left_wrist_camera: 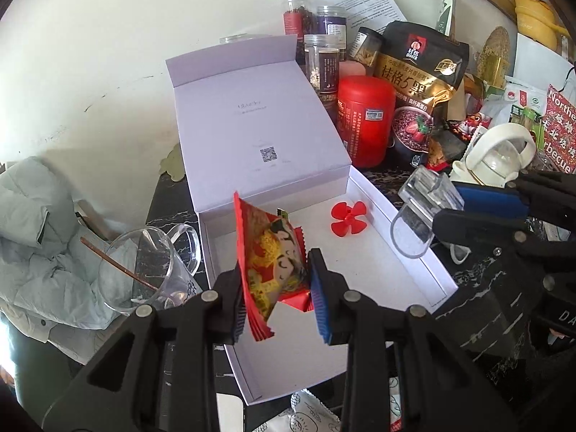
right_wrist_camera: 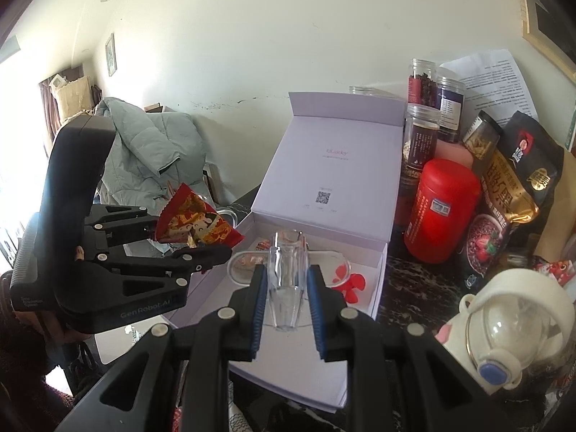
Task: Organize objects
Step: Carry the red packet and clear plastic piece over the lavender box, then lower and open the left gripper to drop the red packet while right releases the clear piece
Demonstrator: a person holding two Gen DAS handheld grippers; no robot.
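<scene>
An open white box (left_wrist_camera: 363,280) lies on the dark marble table with its lid (left_wrist_camera: 252,126) standing up behind. A red propeller (left_wrist_camera: 343,217) rests on its floor. My left gripper (left_wrist_camera: 277,270) is shut on a red and yellow snack packet (left_wrist_camera: 273,252), held over the box's near left part, above another red packet (left_wrist_camera: 297,300). My right gripper (right_wrist_camera: 287,298) is shut on a clear plastic holder (right_wrist_camera: 286,270) above the box's right side. In the right wrist view the left gripper (right_wrist_camera: 187,241) and its snack packet (right_wrist_camera: 196,221) hang at the box's left edge (right_wrist_camera: 216,270).
A glass mug (left_wrist_camera: 151,270) with a stick in it stands left of the box. Behind and to the right crowd a red canister (left_wrist_camera: 365,118), a black oat bag (left_wrist_camera: 421,82), several jars (left_wrist_camera: 322,61) and a white astronaut figure (right_wrist_camera: 514,327). A green jacket (left_wrist_camera: 36,234) lies far left.
</scene>
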